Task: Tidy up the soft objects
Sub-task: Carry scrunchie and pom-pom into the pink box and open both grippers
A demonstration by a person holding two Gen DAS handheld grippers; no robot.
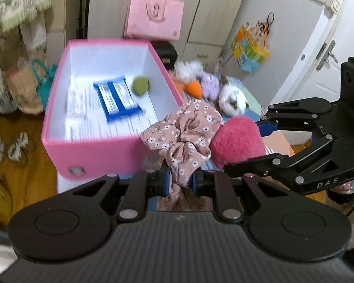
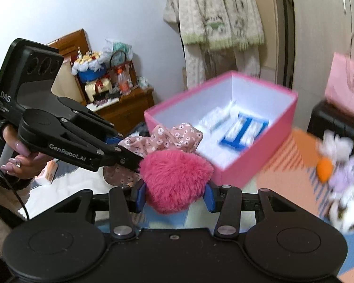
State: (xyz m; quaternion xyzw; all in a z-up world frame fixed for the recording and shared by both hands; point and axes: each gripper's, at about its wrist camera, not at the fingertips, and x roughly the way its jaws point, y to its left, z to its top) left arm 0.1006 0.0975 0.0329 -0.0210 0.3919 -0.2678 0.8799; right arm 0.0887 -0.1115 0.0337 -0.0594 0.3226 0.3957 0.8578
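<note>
The left gripper's (image 1: 180, 180) fingers clamp a floral scrunchie (image 1: 184, 134); the right gripper's (image 2: 175, 194) fingers squeeze a pink fluffy heart (image 2: 175, 179). Both are held side by side, touching, just in front of the open pink box (image 1: 101, 151), where a green ball (image 1: 140, 85) lies.

Pale wardrobe (image 1: 200, 11), white door (image 1: 330, 54), wooden floor (image 1: 23, 172), brown wooden dresser (image 2: 127, 108), plain white wall (image 2: 82, 11), daylight.
</note>
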